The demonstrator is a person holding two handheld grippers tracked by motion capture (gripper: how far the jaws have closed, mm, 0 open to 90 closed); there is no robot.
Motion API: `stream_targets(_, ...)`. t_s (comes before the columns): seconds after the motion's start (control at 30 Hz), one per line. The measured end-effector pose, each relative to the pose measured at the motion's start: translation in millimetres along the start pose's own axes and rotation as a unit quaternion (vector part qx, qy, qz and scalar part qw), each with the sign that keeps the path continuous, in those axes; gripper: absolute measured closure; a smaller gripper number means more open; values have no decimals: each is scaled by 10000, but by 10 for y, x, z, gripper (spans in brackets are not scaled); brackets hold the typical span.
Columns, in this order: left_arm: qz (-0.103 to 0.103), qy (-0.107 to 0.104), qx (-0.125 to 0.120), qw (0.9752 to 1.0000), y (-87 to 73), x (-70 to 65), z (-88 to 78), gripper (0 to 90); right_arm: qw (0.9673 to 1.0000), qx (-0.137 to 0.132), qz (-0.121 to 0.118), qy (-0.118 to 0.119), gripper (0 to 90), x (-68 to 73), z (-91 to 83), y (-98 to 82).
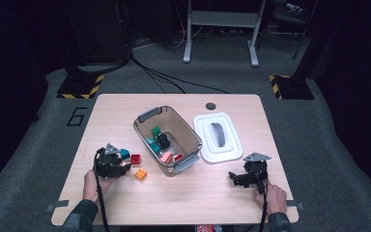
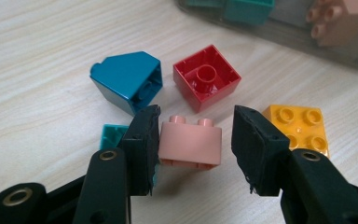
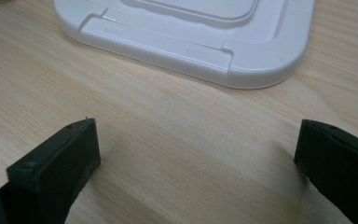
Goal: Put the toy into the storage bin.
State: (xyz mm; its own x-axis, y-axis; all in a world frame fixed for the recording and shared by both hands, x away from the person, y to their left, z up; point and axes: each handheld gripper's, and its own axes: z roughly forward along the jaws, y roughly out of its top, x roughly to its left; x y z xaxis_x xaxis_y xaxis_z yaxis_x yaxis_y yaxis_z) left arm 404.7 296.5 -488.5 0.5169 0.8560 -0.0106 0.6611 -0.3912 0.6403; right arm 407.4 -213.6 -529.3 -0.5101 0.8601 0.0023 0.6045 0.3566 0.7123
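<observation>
A pink two-stud brick (image 2: 191,142) rests on the wooden table between the jaws of my left gripper (image 2: 196,112). The left pad touches its side, while a narrow gap separates the right pad from it, so the gripper is open. Around it lie a blue sloped brick (image 2: 126,79), an upturned red brick (image 2: 206,77), an orange brick (image 2: 298,128) and a teal piece (image 2: 112,135) partly hidden by the left jaw. From above, the left gripper (image 1: 113,164) sits at the table's left front. My right gripper (image 1: 236,178) rests open and empty at the right front.
A clear plastic bin (image 1: 145,128) holding several bricks stands mid-table, just beyond the loose bricks. Its white lid (image 1: 200,140) lies flat to the right, with its near edge (image 3: 191,42) just ahead of the right gripper (image 3: 196,130). Bare wood lies under those jaws.
</observation>
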Motion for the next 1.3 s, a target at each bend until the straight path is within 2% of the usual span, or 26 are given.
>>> stream_targets(0.07,-22,28,-12,10000,-11,-21,36,536,10000,0,-1,0,0,0,0,0)
stream_targets(0.1,41,37,76,10000,-15,-24,37,555,10000,1,-2,0,0,0,0,0)
stream_targets(0.17,-5,43,-12,10000,-23,-43,53,576,10000,0,-2,0,0,0,0,0)
stream_targets(0.2,92,35,33,9999,-17,-42,43,579,10000,0,-1,-1,0,0,0,0)
stream_targets(0.23,78,28,17,10000,-14,-52,40,580,10000,-1,-2,1,0,0,0,0)
stream_targets(0.43,148,16,-111,9998,64,-54,-48,585,10000,-1,-2,-1,0,0,0,0)
stream_targets(0.5,77,-4,-208,9998,98,-54,-71,585,10000,1,-2,1,0,0,0,0)
stream_targets(0.63,162,-26,-181,9997,166,-31,-130,586,10000,0,-1,1,0,0,0,0)
stream_targets(0.67,89,-9,-277,9996,175,-38,-128,586,10000,0,-2,0,0,0,0,0)
stream_targets(0.77,161,-23,-240,9996,209,-17,-167,586,10000,0,-1,0,0,0,0,0)
stream_targets(0.83,99,4,-317,9994,230,-18,-180,586,10000,-2,-7,0,0,-1,0,0)
stream_targets(0.87,159,19,-291,9994,239,-7,-195,586,10000,-1,-2,0,0,0,0,0)
stream_targets(0.93,142,-9,-304,9994,255,1,-207,586,10000,-1,-2,0,0,0,0,0)
stream_targets(0.97,69,3,-374,9993,261,-4,-206,586,10000,0,-2,0,0,0,0,0)
stream_targets(1.0,126,-6,-289,9995,273,9,-230,586,10000,-1,-6,0,0,-1,0,0)
stream_targets(1.1,92,-3,-395,9992,297,23,-257,586,10000,-1,-2,0,0,0,0,0)
stream_targets(1.3,103,37,-414,9991,364,46,-324,587,10000,-2,-2,-1,0,0,0,0)
